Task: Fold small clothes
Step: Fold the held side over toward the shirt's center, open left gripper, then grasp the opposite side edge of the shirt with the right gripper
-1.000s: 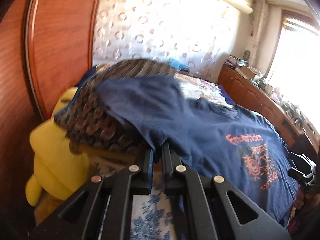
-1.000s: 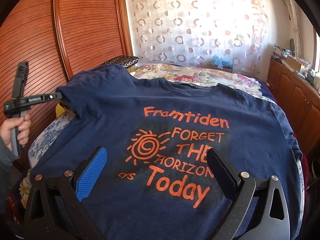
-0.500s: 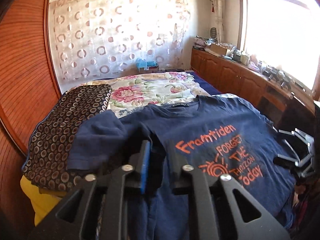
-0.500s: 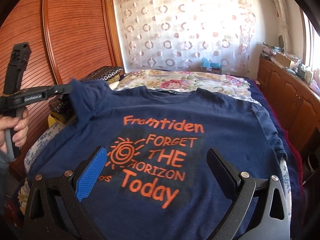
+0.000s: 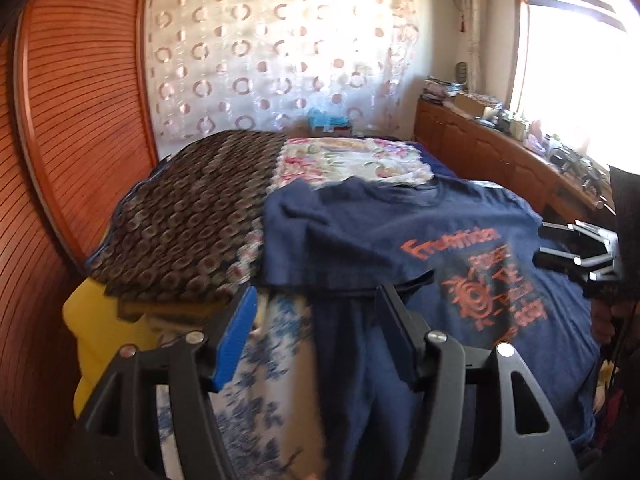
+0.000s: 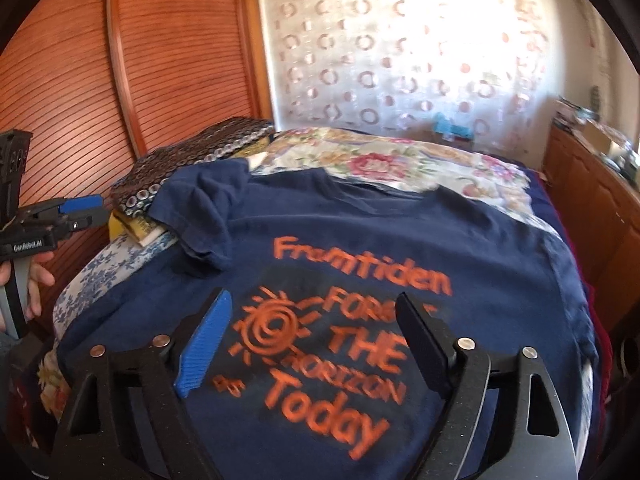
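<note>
Shirt [image 6: 360,240] (sleeve folded) on bed [image 6: 400,164]

T-shirt [image 6: 360,240] flat on the bed [image 6: 400,164], patterned cushion [image 5: 188,216] beside its folded-in sleeve [image 5: 304,240].

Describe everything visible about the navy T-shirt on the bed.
The navy T-shirt lies print-up on the bed, a soft knit as it looks. Orange lettering reads "Framtiden FORGET THE HORIZON Today" beside a spiral sun. Its sleeve on the wardrobe side is folded inward over the chest and rumpled; the neckline points toward the curtain. Neither tongs hold it: the left tongs and the right tongs hover open above the cloth.
</note>
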`<state>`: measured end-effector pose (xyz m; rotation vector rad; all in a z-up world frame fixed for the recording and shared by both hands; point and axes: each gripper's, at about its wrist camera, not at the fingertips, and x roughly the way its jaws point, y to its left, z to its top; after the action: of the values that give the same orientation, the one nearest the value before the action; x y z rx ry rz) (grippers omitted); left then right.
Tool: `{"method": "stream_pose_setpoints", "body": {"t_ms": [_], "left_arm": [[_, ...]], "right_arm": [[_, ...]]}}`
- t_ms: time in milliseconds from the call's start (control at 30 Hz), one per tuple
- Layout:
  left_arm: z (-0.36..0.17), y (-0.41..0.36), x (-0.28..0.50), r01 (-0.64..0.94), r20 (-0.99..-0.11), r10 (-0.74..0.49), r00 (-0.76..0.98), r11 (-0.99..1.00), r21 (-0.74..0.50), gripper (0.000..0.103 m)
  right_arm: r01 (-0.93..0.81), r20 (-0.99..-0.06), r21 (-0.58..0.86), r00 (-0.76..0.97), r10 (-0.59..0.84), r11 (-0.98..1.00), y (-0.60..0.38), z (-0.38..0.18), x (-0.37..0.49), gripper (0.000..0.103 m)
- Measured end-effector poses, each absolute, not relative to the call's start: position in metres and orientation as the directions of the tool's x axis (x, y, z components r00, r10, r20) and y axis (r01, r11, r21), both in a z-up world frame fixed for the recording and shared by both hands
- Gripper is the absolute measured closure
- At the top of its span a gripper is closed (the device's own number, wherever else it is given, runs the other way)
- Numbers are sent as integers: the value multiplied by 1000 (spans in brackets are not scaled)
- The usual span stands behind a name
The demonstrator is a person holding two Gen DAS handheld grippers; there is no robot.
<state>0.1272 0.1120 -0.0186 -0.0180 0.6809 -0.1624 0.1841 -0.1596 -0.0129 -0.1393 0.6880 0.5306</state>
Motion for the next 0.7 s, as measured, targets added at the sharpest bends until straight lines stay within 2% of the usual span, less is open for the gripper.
{"method": "stream_pose_setpoints", "body": {"t_ms": [133, 333, 533, 700], "left_arm": [[-27, 126, 117, 96, -618, -100, 780, 995, -40, 42], [-31, 154, 108, 38, -597, -91, 797, 994, -101, 42], [-34, 171, 112, 4, -605, -72, 793, 994, -112, 42], [-38, 178, 115, -11, -608, -55, 792, 995, -104, 42]], "right_arm": [[-593, -650, 51, 591, 477, 804, -113, -14, 205, 21], [-703, -678, 57, 494, 545, 708, -36, -26, 230, 23], [-787, -734, 45, 392, 555, 615, 28, -48, 249, 34], [-825, -790, 20, 333, 514, 565, 60, -73, 264, 39]]}}
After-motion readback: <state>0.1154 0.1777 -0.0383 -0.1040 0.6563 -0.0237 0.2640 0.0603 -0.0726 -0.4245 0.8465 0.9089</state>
